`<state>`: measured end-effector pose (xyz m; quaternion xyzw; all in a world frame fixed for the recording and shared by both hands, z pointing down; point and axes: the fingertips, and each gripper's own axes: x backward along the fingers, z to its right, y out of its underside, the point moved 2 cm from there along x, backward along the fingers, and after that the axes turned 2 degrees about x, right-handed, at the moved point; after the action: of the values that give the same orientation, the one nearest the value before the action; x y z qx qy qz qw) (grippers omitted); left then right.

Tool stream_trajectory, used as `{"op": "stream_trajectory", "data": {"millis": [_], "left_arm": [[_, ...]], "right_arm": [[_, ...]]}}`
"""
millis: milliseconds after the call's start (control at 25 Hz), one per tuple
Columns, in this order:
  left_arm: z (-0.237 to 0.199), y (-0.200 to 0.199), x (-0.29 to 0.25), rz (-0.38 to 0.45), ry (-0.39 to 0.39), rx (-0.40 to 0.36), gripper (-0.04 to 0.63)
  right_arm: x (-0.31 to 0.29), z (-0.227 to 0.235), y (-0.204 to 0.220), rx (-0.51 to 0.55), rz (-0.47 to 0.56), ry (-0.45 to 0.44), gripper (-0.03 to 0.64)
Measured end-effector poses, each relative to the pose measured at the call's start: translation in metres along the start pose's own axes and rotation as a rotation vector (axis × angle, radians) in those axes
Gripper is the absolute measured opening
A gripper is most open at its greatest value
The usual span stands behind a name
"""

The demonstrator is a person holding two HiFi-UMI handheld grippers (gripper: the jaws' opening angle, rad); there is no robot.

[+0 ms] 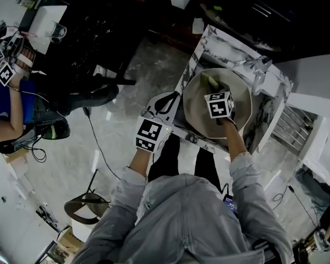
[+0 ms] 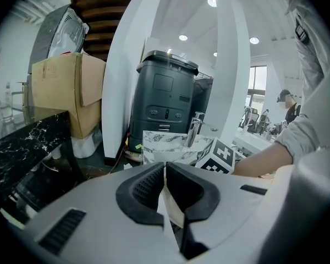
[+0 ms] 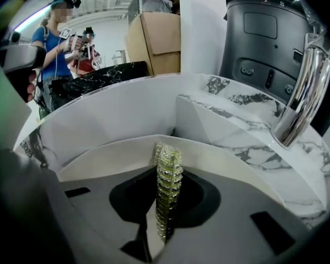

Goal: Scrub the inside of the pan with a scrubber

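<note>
The pan sits in the sink, mouth up, straight ahead of me. My scrubber, a yellow-green knobbly pad, is down inside the bowl at about 11 o'clock, near the wall. I hold it in my right gripper, whose jaws are clamped on it edge-on, so that only the pad's thin upper edge stands clear of them.

My left gripper is at the pan's 9 o'clock rim. Its jaws are drawn narrow onto a thin pale strip. I take that for the pan's edge, though from here I cannot be sure. The faucet stands off at the pan's 2 o'clock, clear of my right gripper.

To scrub well, I judge I should tip my right gripper until the pad's broad face, not its edge, lies against the metal. Then I would work in overlapping circles from the 11 o'clock wall down across the floor and round to 5 o'clock. The pinch must stay firm enough that the pad does not slide out under pressure. My left side should brace the rim so the pan does not spin or rock in the sink while I push.
</note>
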<state>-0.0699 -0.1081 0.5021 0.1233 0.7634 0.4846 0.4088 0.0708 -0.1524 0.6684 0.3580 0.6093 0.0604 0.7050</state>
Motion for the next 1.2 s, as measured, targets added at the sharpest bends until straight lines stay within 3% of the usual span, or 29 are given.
{"op": "stream_trajectory", "data": {"millis": [120,320,640,1200], "left_arm": [[0.002,0.000,0.001,0.001,-0.001,0.000,0.031],[0.005,0.001,0.002,0.004,-0.002,0.001,0.031],[0.009,0.005,0.008,0.005,-0.005,0.010,0.031],[0.009,0.009,0.013,0.001,-0.001,0.016,0.031]], "right_arm": [[0.003,-0.007,0.001,0.016,0.013,-0.027,0.083],[0.010,-0.038,0.001,0.036,0.025,-0.165,0.083],[0.012,-0.067,0.011,0.123,0.005,-0.258,0.083],[0.025,-0.120,0.023,0.205,-0.019,-0.566,0.083]]}}
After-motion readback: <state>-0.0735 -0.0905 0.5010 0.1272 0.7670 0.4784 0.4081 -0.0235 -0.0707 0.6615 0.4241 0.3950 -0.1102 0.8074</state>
